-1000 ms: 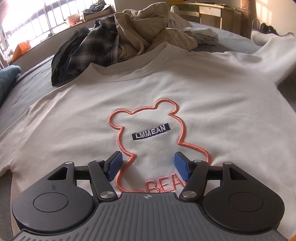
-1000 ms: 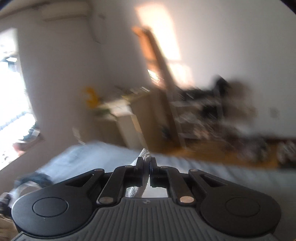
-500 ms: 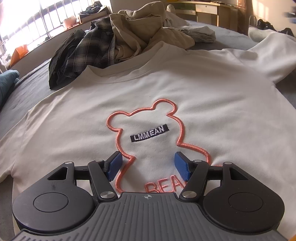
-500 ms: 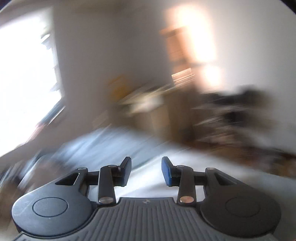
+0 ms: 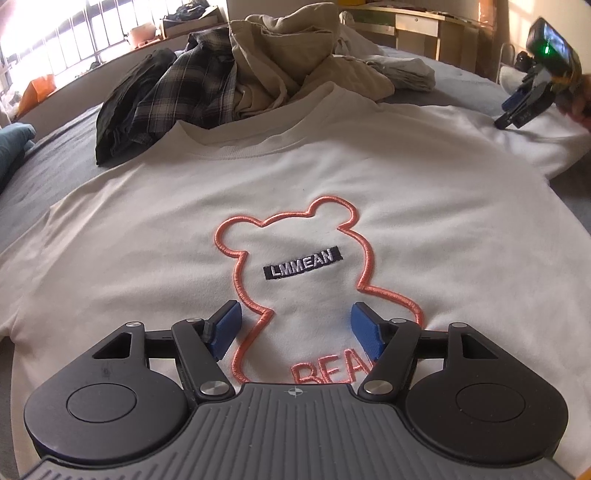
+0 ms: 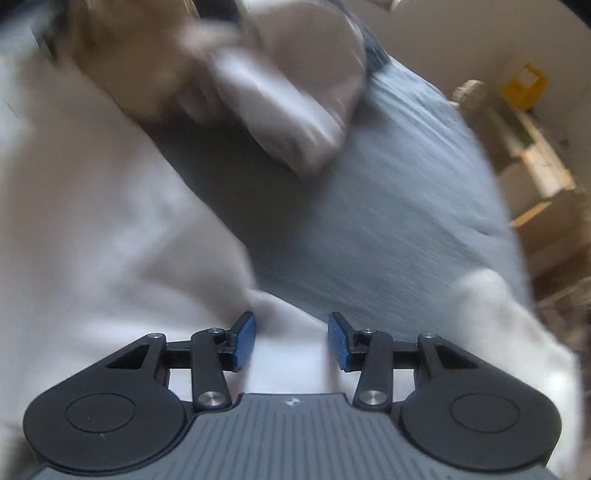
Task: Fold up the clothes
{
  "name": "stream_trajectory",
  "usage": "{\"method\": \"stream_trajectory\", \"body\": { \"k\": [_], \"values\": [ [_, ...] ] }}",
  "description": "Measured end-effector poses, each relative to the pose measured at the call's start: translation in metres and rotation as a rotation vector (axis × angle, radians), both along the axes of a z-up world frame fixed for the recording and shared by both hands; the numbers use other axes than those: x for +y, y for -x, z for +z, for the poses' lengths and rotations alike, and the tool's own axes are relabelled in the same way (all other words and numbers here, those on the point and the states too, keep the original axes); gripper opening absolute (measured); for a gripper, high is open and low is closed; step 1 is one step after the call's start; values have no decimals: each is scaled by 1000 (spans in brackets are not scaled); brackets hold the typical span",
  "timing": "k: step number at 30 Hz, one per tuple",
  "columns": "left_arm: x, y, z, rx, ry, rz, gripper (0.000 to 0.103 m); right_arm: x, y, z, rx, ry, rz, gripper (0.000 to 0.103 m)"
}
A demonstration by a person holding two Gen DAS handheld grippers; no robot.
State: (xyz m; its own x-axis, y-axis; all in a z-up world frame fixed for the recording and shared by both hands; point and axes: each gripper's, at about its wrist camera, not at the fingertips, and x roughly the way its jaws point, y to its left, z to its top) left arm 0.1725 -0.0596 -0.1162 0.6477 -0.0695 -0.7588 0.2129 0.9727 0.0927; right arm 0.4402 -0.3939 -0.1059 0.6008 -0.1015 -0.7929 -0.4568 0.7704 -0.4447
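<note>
A white sweatshirt point(image 5: 258, 177) with a pink bear outline and the word "BEAR" lies flat, front up, on a grey bed point(image 5: 51, 162). My left gripper point(image 5: 293, 328) is open and empty, low over the lower part of the bear print. My right gripper point(image 6: 291, 338) is open and empty, just above the sweatshirt's right sleeve point(image 6: 288, 354). It also shows in the left wrist view point(image 5: 517, 110) at the far right, over that sleeve. The right wrist view is blurred.
A pile of unfolded clothes lies beyond the collar: a dark plaid shirt point(image 5: 177, 88) and beige garments point(image 5: 295, 55). A pale folded item point(image 6: 280, 110) lies near the sleeve. A wooden desk point(image 5: 417, 22) stands behind the bed, and windows line the left.
My right gripper has opened and swung down from facing the room to just over the right sleeve. It has come into the left wrist view. My left gripper has hardly moved.
</note>
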Motion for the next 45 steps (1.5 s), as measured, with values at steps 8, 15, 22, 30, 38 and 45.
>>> {"method": "stream_trajectory", "body": {
  "k": [8, 15, 22, 30, 38, 45],
  "values": [
    [4, -1, -1, -2, 13, -10, 69, -21, 0, 32, -37, -244, -84, 45],
    [2, -2, -3, -11, 6, -5, 70, -22, -21, 1, -82, -279, -340, 45],
    [3, -4, -3, -20, 16, 5, 70, -63, 25, 53, -170, -590, -487, 42],
    [0, -3, 2, -32, 17, -6, 70, -90, 174, 47, -163, -823, -543, 42],
    [-28, 12, 17, -78, 0, -121, 70, -221, 207, 86, -450, -1002, -945, 51],
    [-47, 27, 16, -63, -24, -179, 70, -290, 199, 67, -453, -1234, -1198, 51]
  ]
}}
